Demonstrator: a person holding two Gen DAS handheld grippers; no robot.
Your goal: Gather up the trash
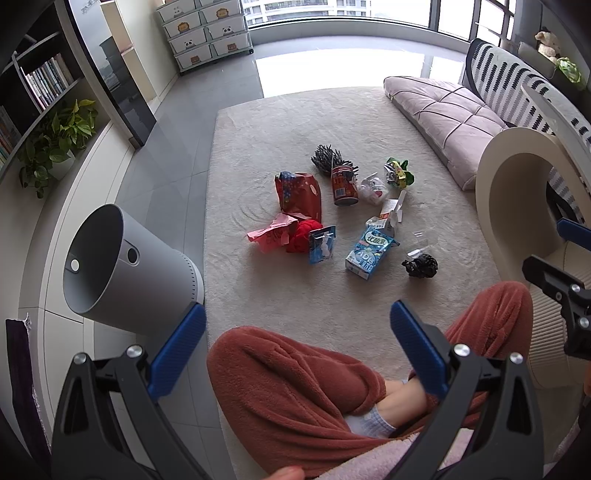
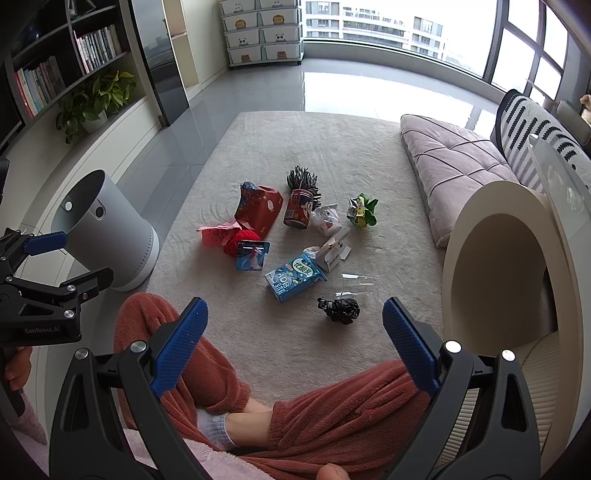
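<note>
Trash lies scattered on the beige carpet (image 1: 258, 155): a red snack bag (image 1: 301, 197), a red can (image 1: 344, 184), a blue milk carton (image 1: 369, 253), a blue blister pack (image 1: 322, 244), crumpled pink paper (image 1: 271, 232), a black crumpled bag (image 1: 420, 265) and a green wrapper (image 1: 397, 172). A grey trash bin (image 1: 122, 266) stands at the carpet's left edge. My left gripper (image 1: 297, 332) is open and empty above the person's lap. My right gripper (image 2: 295, 332) is open and empty, short of the black bag (image 2: 339, 309). The bin shows in the right wrist view (image 2: 107, 236).
The person's legs in red trousers (image 1: 295, 384) lie under both grippers. A cream arched cat house (image 1: 517, 192) stands right, a pink cushion (image 1: 450, 114) behind it. A bookshelf with a plant (image 1: 62, 136) runs along the left wall. Drawers (image 1: 210, 33) stand at the back.
</note>
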